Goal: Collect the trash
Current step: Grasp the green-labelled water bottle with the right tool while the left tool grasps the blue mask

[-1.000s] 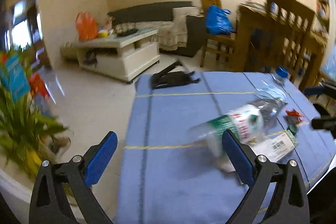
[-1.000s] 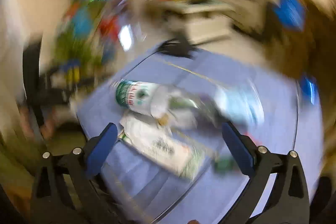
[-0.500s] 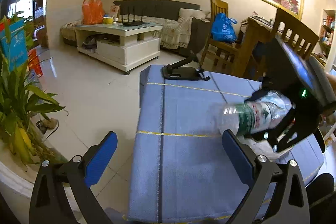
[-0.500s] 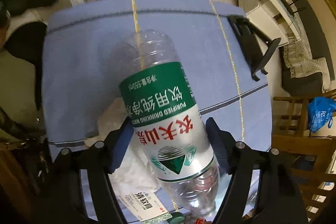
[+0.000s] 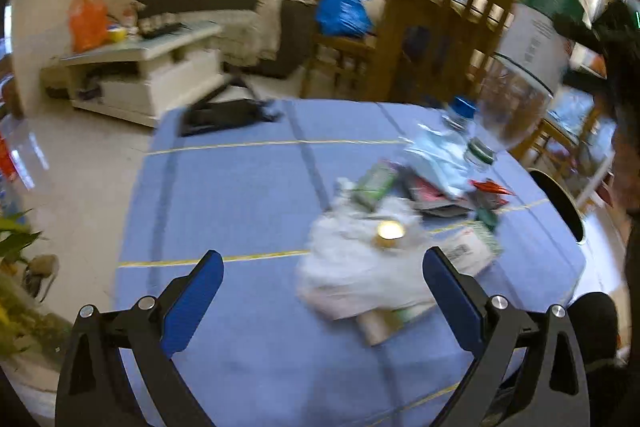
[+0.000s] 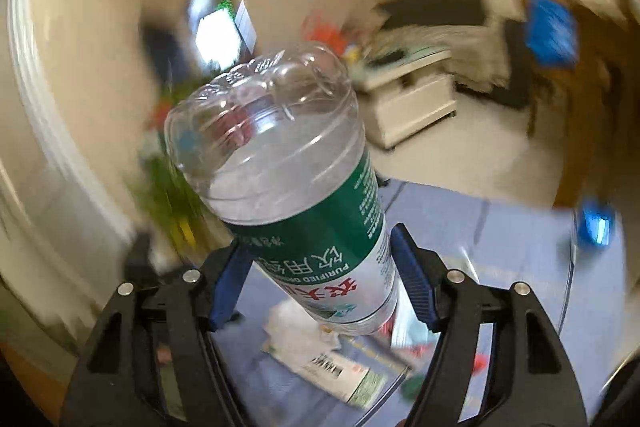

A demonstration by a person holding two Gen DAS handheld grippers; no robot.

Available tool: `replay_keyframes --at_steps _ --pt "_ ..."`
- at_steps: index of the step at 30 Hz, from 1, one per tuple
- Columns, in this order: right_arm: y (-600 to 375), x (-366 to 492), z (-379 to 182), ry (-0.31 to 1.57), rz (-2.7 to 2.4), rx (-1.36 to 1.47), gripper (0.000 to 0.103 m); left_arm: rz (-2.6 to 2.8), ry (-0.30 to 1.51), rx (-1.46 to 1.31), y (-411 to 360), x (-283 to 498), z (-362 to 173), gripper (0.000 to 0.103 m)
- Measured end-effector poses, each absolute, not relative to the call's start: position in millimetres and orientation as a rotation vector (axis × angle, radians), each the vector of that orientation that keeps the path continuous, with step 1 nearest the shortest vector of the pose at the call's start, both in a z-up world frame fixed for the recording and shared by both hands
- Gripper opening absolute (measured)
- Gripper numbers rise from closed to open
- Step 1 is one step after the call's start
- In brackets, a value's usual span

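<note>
Carrying the bottle (image 6: 304,195) clamped at frame centre, the right gripper (image 6: 320,279) has one item collected. Next comes binning it. The left gripper (image 5: 320,303), spread wide and empty, hangs over the trash pile (image 5: 376,255).

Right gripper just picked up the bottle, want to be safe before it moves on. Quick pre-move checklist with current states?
1. Bottle clamped between right gripper fingers: ok.
2. Bottle lifted clear of the table: ok.
3. Bottle cap on: ok, green cap points down.
4. Left gripper open and empty: ok.
5. Trash left on table: not ok, white bag and wrappers remain.
6. Bin location: cannot tell.
</note>
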State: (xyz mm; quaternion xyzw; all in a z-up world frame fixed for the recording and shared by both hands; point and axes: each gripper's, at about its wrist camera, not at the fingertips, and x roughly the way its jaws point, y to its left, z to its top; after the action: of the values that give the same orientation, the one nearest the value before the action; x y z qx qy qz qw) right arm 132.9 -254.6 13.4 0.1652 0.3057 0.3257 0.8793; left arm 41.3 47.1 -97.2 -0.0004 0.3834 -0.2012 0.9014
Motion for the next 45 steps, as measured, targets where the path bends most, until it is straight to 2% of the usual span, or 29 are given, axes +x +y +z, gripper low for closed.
replay_keyframes --at_steps 3,8,14,21,23,25,26,28,30,33,39,42,45 --pt "-335 110 -20 0.562 0.589 0.582 0.068 -0.506 0.816 0.000 12 58 -93 0.096" --pt "-413 78 -53 0.448 0.507 0.795 0.068 -0.655 0.858 0.065 -66 111 -88 0.096" --pt "-457 67 -68 0.406 0.476 0.856 0.068 -0.682 0.935 0.163 -135 169 -105 0.096" --pt "-460 63 -84 0.411 0.482 0.881 0.068 -0.678 1.029 0.182 -162 192 -134 0.096" --pt "-460 62 -83 0.405 0.479 0.876 0.068 -0.642 1.034 0.225 -165 189 -139 0.092" --pt "-460 67 -85 0.403 0.478 0.875 0.068 -0.637 1.033 0.232 -162 183 -139 0.075" --pt "-460 67 -86 0.403 0.476 0.877 0.068 -0.625 1.026 0.237 -161 180 -137 0.070" --pt "-461 68 -86 0.404 0.469 0.885 0.069 -0.614 1.009 0.231 -153 170 -131 0.044" --pt "-462 67 -88 0.402 0.459 0.895 0.069 -0.595 0.982 0.195 -141 160 -122 0.036" --pt "-464 66 -89 0.392 0.448 0.913 0.069 -0.564 0.915 0.131 -124 146 -107 0.030" --pt "-458 65 -91 0.404 0.425 0.901 0.069 -0.575 0.880 -0.105 -93 139 -82 0.030" --pt "-460 60 -88 0.390 0.392 0.888 0.069 -0.557 0.836 -0.067 -102 126 -69 0.030" --pt "-476 35 -73 0.297 0.244 0.808 0.069 -0.592 0.801 -0.003 -133 114 -54 0.030"
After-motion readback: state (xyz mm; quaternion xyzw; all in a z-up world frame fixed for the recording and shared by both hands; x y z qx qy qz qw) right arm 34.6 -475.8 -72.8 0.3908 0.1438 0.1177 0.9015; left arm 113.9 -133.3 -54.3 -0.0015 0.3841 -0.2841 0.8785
